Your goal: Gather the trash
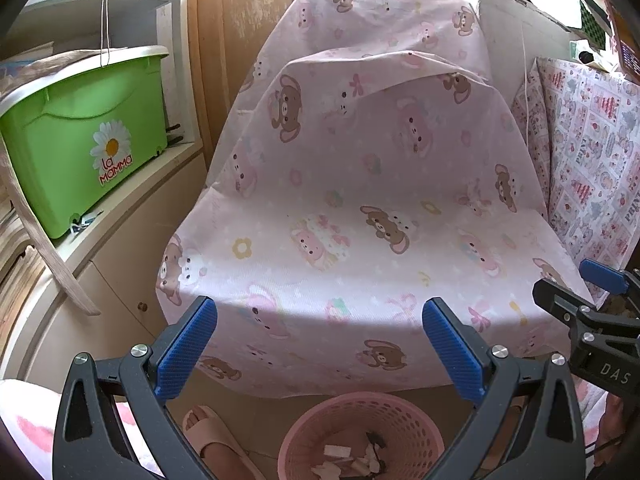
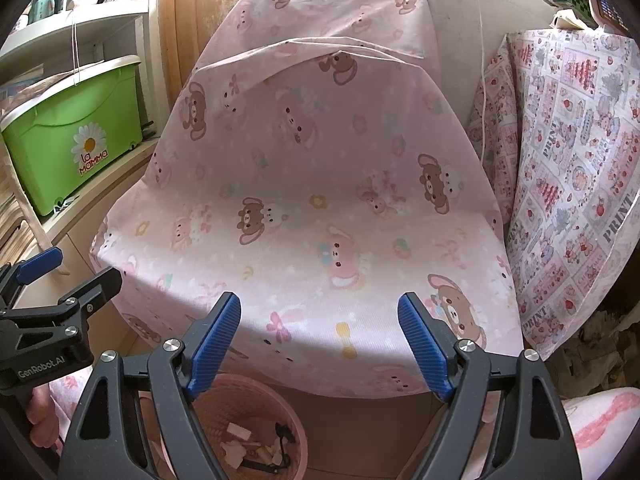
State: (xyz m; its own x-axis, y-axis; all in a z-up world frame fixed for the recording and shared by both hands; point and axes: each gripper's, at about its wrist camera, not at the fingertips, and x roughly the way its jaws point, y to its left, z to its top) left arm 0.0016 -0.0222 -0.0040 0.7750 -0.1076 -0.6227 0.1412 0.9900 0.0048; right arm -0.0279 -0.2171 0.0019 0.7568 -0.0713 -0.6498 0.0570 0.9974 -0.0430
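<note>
Left wrist view: the left gripper (image 1: 320,344) is angled down with jaws spread wide and empty over a pink printed cloth (image 1: 360,208). Below stands a perforated pink plastic basket (image 1: 304,436) holding trash (image 1: 348,460).

Right wrist view: the right gripper (image 2: 320,340) is likewise tilted down, jaws apart and empty.

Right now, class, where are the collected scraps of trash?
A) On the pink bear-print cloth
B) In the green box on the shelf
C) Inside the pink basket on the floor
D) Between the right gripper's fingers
C: pale scraps lie inside the pink basket on the floor, below the edge of the bear-print cloth.
</note>
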